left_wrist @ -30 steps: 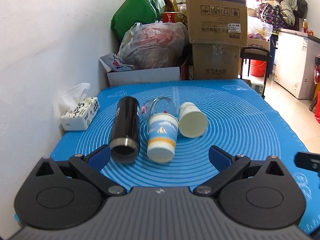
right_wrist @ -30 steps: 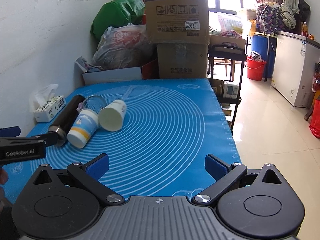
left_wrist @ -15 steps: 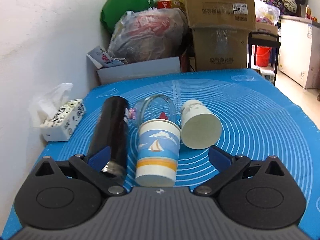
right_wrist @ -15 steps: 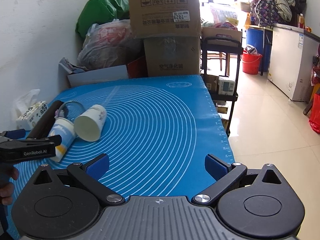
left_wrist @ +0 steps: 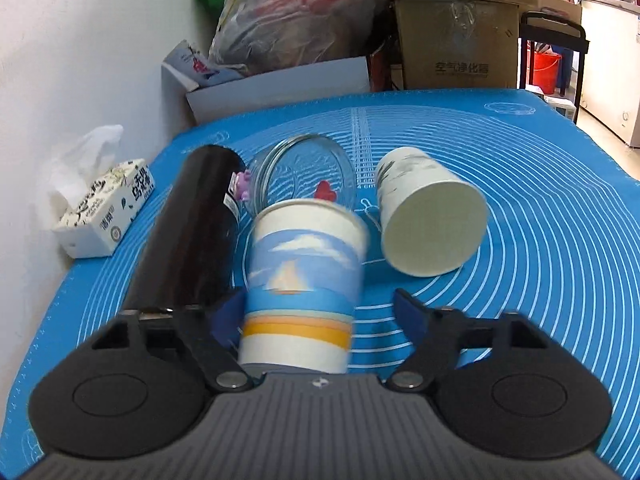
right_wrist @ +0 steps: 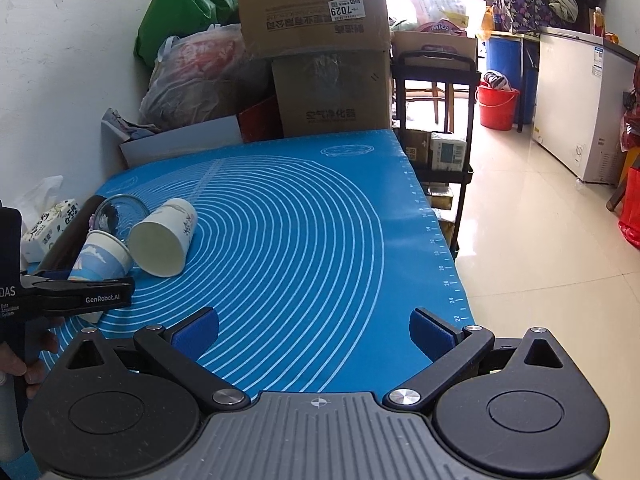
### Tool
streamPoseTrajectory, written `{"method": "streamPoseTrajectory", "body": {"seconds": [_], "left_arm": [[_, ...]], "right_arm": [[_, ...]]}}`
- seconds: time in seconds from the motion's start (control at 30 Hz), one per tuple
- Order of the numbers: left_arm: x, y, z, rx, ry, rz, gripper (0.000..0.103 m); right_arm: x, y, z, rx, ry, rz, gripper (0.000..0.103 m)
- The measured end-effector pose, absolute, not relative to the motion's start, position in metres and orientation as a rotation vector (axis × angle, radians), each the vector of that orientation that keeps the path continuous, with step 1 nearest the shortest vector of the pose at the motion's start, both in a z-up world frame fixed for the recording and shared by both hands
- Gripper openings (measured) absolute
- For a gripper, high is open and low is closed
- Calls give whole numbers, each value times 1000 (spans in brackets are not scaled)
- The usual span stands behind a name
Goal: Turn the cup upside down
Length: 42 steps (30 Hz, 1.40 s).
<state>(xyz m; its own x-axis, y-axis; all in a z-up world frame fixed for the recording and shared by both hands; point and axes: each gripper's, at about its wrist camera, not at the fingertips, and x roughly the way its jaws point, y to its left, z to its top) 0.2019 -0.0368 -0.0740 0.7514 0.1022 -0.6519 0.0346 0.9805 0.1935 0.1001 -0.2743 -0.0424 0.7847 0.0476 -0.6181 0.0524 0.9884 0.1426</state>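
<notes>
Left gripper (left_wrist: 316, 312): spread around the sailboat cup (left_wrist: 302, 288), right pad apart from it (left pad half hidden).
Cup: lying on the blue mat (left_wrist: 540, 240), base cut off.
Right gripper (right_wrist: 314, 330): spread, holding nothing.

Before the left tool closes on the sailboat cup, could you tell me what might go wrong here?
1. The sailboat cup is thin paper; squeezing may crush it.
2. The black flask lies right beside the left tool; closing or lifting could nudge it rolling.
3. The white cup and glass jar lie close enough to get bumped.
</notes>
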Motion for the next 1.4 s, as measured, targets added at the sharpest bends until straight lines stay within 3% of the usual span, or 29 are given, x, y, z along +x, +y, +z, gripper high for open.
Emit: {"method": "streamPoseTrajectory", "body": {"seconds": [0.07,0.5,1.07,1.4], "left_arm": [[204,-34,-75,189,741,49,61],[146,-41,-40,145,686,9,60],[98,-61,-66,69,818,-55,60],[97,-54,-63,41,811,-61,78]], "right_arm": [[100,-273,-42,154,668,-1,102],[83,-268,-30,147,658,14,102],[44,-273,-28,136,685,3,102],[44,-271,-26,116,693,10,102]]}}
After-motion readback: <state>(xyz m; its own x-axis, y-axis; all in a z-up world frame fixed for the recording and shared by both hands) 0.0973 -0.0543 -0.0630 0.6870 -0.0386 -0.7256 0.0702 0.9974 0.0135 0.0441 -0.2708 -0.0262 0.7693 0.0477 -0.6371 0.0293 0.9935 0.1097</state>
